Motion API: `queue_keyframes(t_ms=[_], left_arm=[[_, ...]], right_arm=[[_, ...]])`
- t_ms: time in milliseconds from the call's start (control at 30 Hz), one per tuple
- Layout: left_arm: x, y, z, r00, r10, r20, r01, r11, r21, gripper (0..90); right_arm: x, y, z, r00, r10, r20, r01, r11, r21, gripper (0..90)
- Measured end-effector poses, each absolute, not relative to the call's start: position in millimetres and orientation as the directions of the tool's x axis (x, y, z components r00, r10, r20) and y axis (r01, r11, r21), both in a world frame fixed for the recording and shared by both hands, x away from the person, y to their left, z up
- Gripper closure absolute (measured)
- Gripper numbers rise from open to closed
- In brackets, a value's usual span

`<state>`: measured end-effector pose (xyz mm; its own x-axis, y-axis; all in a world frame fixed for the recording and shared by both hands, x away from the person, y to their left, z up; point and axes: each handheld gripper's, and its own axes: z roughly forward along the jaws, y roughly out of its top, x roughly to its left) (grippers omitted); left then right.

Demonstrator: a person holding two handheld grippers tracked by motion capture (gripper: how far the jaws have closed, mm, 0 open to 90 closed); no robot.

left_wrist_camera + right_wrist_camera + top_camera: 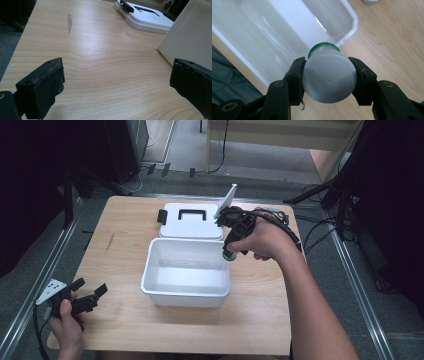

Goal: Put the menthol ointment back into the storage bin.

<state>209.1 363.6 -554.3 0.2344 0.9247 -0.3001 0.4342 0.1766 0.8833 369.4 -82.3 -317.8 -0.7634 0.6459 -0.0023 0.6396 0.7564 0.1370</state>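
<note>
Green-capped bottle point(329, 77): we're clamping it in right gripper point(329, 80) over white bin's point(150, 270) rim (lid point(192, 221) lying behind); left gripper point(115, 85) idling, jaws apart.

My table point(125, 315) is pale wood with a smooth, matt grain and one dull grey scuff point(69, 22). The white box point(186, 292) looks like glossy plastic, its lid point(191, 221) the same. The bottle point(329, 77) I hold is matt grey plastic with a green ribbed cap point(323, 47). My jaw pads look like worn black rubber.
</note>
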Motion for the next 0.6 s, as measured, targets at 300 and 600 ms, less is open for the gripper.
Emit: queue_keyframes(t_ms=[300, 600], left_arm=[[209.3, 363.7, -554.4, 0.235, 0.923, -0.304, 0.434, 0.180, 0.883, 0.1], [209.5, 364.2, -554.5, 0.237, 0.922, -0.305, 0.438, 0.179, 0.881, 0.1]], right_arm=[[360.1, -53.4, -324.8, -0.857, 0.515, -0.004, 0.508, 0.847, 0.157, 51.6], [359.5, -40.9, -344.4, -0.907, 0.420, -0.025, 0.414, 0.901, 0.133, 51.6]])
